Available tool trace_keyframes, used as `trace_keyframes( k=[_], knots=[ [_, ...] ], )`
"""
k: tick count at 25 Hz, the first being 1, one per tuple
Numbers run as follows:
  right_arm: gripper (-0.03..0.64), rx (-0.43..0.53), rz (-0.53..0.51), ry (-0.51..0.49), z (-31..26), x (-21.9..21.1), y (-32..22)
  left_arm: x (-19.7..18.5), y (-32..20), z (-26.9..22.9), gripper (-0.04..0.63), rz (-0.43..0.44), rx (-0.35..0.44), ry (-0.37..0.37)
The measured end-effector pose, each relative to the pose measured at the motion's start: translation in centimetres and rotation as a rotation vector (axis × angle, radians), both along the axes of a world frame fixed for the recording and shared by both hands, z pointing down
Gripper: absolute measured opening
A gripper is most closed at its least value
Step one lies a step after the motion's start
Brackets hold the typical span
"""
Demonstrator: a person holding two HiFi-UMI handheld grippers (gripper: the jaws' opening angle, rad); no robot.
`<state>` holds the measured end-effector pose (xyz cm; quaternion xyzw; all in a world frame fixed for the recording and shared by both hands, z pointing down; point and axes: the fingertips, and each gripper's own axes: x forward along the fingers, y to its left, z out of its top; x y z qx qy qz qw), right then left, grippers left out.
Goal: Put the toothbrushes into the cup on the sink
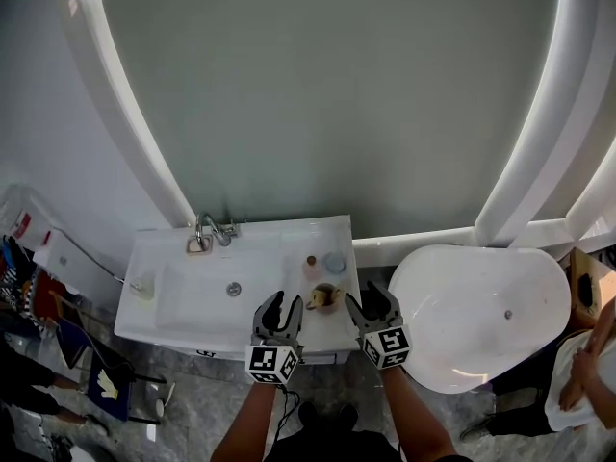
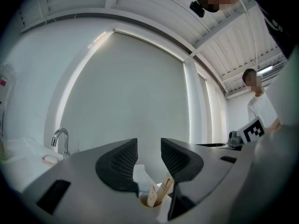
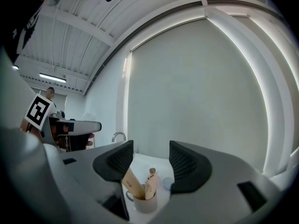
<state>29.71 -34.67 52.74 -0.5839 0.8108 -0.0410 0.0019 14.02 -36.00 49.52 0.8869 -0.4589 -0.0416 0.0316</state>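
A white cup point(image 3: 143, 201) stands on the right ledge of the white sink point(image 1: 192, 327), also seen as the cup point(image 1: 325, 298) from the head view and the cup point(image 2: 153, 201) from the left gripper view. Two boxed toothbrushes point(image 3: 139, 186) lean inside it, as do the toothbrushes point(image 2: 159, 192). My left gripper point(image 1: 285, 309) hangs just left of the cup, open and empty. My right gripper point(image 1: 368, 303) hangs just right of it, open and empty. In their own views the left gripper point(image 2: 148, 158) and right gripper point(image 3: 150, 160) frame the cup from above.
A chrome tap point(image 1: 212, 229) stands at the sink's back. A small brown bottle point(image 1: 311, 260) and a bluish round lid point(image 1: 334, 262) sit behind the cup. A white bathtub point(image 1: 481, 311) lies to the right. A person point(image 1: 583, 373) stands at the far right.
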Motion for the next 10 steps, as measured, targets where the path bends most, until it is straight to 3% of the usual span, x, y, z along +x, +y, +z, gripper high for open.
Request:
trace_keyframes(
  k=[10],
  knots=[
    [0.252, -0.003, -0.004, 0.011, -0.16, -0.1, 0.36, 0.21, 0.31, -0.31, 0.161, 0.003, 0.002, -0.013]
  ],
)
